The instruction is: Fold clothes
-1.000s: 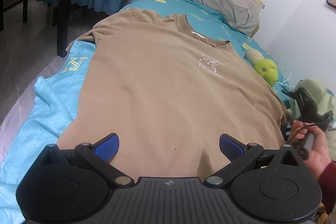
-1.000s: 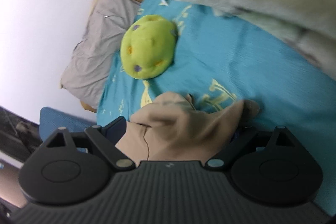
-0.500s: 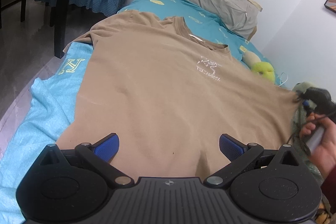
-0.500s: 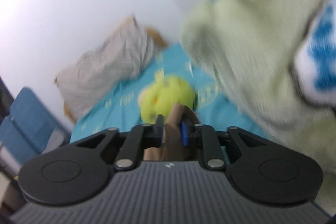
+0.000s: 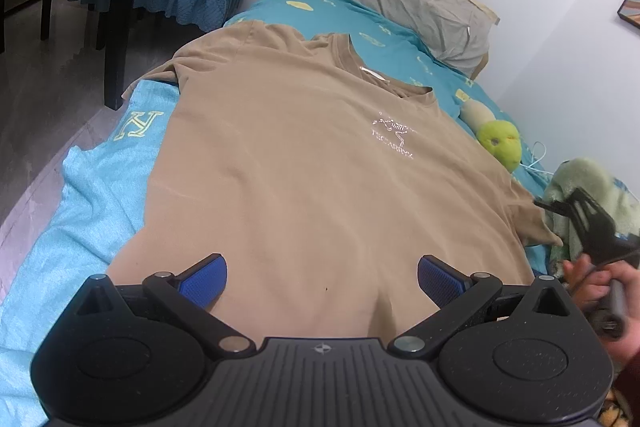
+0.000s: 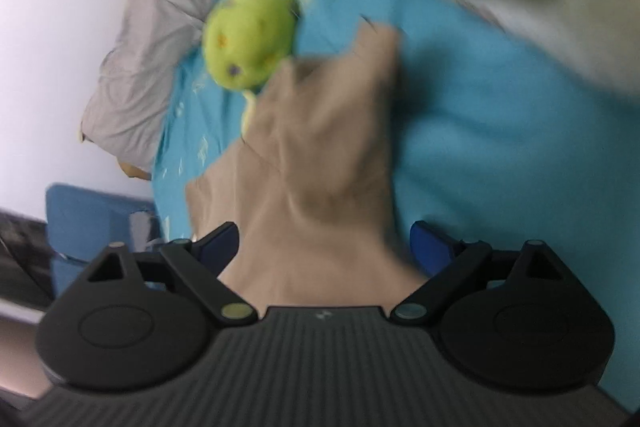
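Left wrist view: the tan T-shirt (image 5: 304,163) lies spread flat, chest up, on the blue bedspread (image 5: 80,187), collar toward twelve o'clock, ready for folding. The left gripper (image 5: 322,277) hovers over its hem, jaws apart, holding nothing

Right wrist view: the right gripper (image 6: 324,247) is opening around the sleeve (image 6: 332,147), likely to release it flattened, green plush toy (image 6: 250,37) at eleven o'clock

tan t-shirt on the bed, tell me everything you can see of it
The tan t-shirt lies face up, spread nearly flat on the teal bedsheet, its hem toward the left camera. Soft knit fabric with a ribbed crew neck and a small white chest logo. One sleeve hangs off the bed edge; the other lies rumpled between the right hand-held gripper's opening jaws.
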{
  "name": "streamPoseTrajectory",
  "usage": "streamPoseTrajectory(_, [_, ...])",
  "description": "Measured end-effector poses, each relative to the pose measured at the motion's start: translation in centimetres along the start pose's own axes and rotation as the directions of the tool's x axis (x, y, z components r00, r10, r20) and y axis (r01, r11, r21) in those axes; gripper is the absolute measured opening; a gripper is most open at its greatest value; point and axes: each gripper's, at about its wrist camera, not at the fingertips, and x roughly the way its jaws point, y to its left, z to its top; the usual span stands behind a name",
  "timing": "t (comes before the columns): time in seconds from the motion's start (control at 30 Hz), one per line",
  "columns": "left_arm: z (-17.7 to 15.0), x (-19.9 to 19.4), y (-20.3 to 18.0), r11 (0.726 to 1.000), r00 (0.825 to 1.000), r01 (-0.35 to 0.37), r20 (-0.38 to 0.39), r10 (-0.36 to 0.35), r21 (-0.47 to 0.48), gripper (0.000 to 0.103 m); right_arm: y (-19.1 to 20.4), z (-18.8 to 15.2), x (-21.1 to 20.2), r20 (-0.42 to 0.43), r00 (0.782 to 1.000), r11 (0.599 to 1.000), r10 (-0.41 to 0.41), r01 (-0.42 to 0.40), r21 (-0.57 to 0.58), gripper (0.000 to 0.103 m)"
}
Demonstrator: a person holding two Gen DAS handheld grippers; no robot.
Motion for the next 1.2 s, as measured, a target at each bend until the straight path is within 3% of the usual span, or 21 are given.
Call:
streamPoseTrajectory(0.1, [0.0, 0.1, 0.2, 1.000, 1.000, 0.004, -0.004, -0.004, -0.011, 0.103, 0.6, 1.1, 1.8, 0.131, 0.991, 0.992, -0.019, 0.035, -0.124, 0.094])
streamPoseTrajectory(0.3, [0.2, 0.7, 0.2, 1.000, 1.000, 0.001, -0.002, -0.001, 0.002, 0.103, 0.2, 3.8, 5.1, 0.206, 0.979, 0.991, -0.004, 0.031, -0.128, 0.095])
streamPoseTrajectory(0.33, [0.3, 0.8, 0.2, 1.000, 1.000, 0.003, -0.002, -0.003, 0.003, 0.103, 0.9, 3.8, 5.9, 0.190, 0.982, 0.983, -0.011, 0.045, -0.179, 0.088])
streamPoseTrajectory(0.37, [0.4, 0.9, 0.1, 1.000, 1.000, 0.008, -0.005, -0.008, -0.002, 0.103, 1.6, 3.7, 6.6, 0.174, 0.984, 0.971, -0.018, 0.059, -0.231, 0.069])
streamPoseTrajectory(0.4, [0.5, 1.0, 0.1, 1.000, 1.000, 0.017, -0.007, -0.017, -0.010, 0.103, 2.4, 3.7, 7.1, 0.165, 0.986, 0.957, -0.028, 0.074, -0.279, 0.064])
streamPoseTrajectory(0.47, [0.7, 0.9, 0.2, 0.999, 0.999, 0.032, -0.004, -0.032, -0.022, 0.103, 4.1, 3.3, 7.2, 0.188, 0.981, 0.928, -0.054, 0.119, -0.354, 0.016])
streamPoseTrajectory(0.6, [1.3, -0.2, 0.4, 0.999, 0.999, 0.030, 0.028, -0.029, -0.028, 0.102, 7.9, 1.6, 4.3, 0.330, 0.944, 0.881, -0.032, 0.183, -0.436, 0.015])
streamPoseTrajectory(0.7, [1.9, -1.6, 0.4, 1.000, 0.998, -0.001, 0.065, 0.001, -0.001, 0.102, 12.8, -0.8, 2.0, 0.434, 0.901, 0.799, 0.013, 0.252, -0.546, 0.015])
streamPoseTrajectory(0.77, [2.4, -2.6, 0.6, 1.000, 0.996, -0.021, 0.090, 0.019, 0.020, 0.102, 16.4, -3.5, 1.0, 0.489, 0.871, 0.714, 0.049, 0.311, -0.627, 0.015])
streamPoseTrajectory(0.83, [2.8, -3.5, 0.9, 0.997, 0.992, -0.060, 0.111, 0.056, 0.037, 0.102, 19.8, -6.7, 0.9, 0.504, 0.860, 0.622, 0.085, 0.349, -0.701, 0.015])
streamPoseTrajectory(0.93, [3.5, -4.5, 1.7, 0.989, 0.981, -0.138, 0.143, 0.128, 0.056, 0.102, 23.6, -11.6, 3.0, 0.467, 0.878, 0.501, 0.102, 0.360, -0.787, 0.015])
streamPoseTrajectory(1.13, [3.9, -6.2, 4.7, 0.980, 0.970, -0.200, 0.144, 0.196, 0.016, 0.102, 25.1, -19.8, 11.0, 0.276, 0.959, 0.358, 0.062, 0.237, -0.903, 0.017])
streamPoseTrajectory(1.17, [3.8, -6.3, 5.2, 0.977, 0.968, -0.212, 0.138, 0.209, 0.006, 0.102, 25.0, -20.9, 12.1, 0.246, 0.968, 0.342, 0.049, 0.215, -0.915, 0.019])
streamPoseTrajectory(1.2, [3.8, -6.3, 5.6, 0.976, 0.968, -0.216, 0.132, 0.214, 0.002, 0.102, 24.8, -21.0, 12.7, 0.220, 0.975, 0.357, 0.025, 0.196, -0.913, 0.020])
